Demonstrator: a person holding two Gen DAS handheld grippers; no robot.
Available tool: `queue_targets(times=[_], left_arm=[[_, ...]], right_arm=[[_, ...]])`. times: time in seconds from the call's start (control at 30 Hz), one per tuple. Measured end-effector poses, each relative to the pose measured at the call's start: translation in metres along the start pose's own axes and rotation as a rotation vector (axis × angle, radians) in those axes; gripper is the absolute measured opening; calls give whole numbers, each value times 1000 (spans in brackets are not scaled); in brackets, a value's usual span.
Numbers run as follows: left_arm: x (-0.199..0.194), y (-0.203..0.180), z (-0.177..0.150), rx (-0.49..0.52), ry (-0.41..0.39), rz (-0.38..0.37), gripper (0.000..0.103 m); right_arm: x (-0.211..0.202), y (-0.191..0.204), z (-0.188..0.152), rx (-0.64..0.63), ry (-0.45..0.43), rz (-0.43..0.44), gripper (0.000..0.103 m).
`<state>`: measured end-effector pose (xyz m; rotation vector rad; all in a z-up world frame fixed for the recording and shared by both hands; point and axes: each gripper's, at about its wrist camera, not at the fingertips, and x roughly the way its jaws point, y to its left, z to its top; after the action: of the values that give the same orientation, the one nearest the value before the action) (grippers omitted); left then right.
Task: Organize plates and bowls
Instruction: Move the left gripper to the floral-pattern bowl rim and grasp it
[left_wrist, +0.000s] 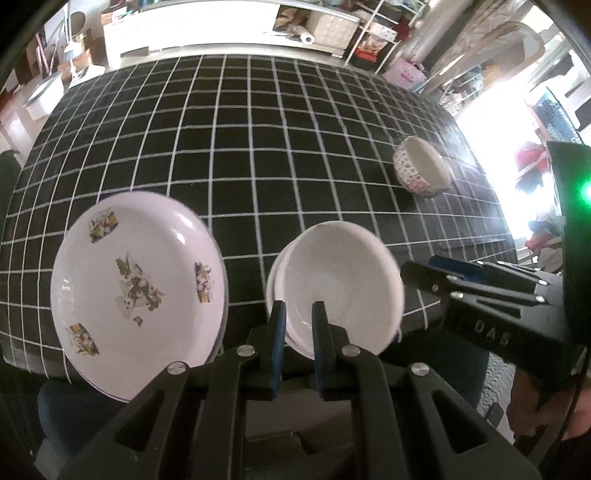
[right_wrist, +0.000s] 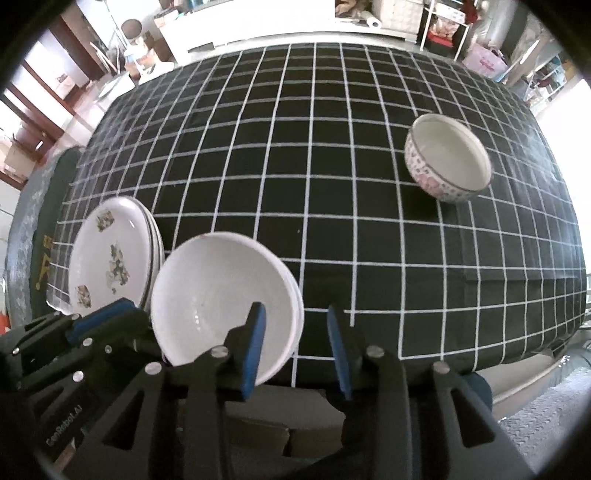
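wide stretch of checked counter (right_wrist: 295, 147) lies bare beyond the near edge. left claw (left_wrist: 298, 328) pinches the near rim of the stacked white bowls (left_wrist: 340, 280); right claw (right_wrist: 295, 343) gapes wide, holding nothing, beside them. plate stack (left_wrist: 136, 284) at left, patterned bowl (right_wrist: 448, 158) far right, nothing visible inside.

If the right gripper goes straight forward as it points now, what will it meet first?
Probably nothing soon: the right gripper has open jaws that point over bare checked tablecloth. The white bowls lie left of that line, the patterned bowl right; depth is uncertain.
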<state>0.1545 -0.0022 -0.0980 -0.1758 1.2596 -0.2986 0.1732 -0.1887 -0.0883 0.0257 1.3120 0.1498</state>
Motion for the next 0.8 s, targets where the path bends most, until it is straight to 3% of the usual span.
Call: queue_targets(times=[0.4,0.8], left_arm=[[-23,-53,12,96,-51,-28,14],[0,-116,51,156,-30,-46,14]], right_arm=[[-38,-41,3,91,-71,103,41],[-55,-113,16,200,-126,131,42]])
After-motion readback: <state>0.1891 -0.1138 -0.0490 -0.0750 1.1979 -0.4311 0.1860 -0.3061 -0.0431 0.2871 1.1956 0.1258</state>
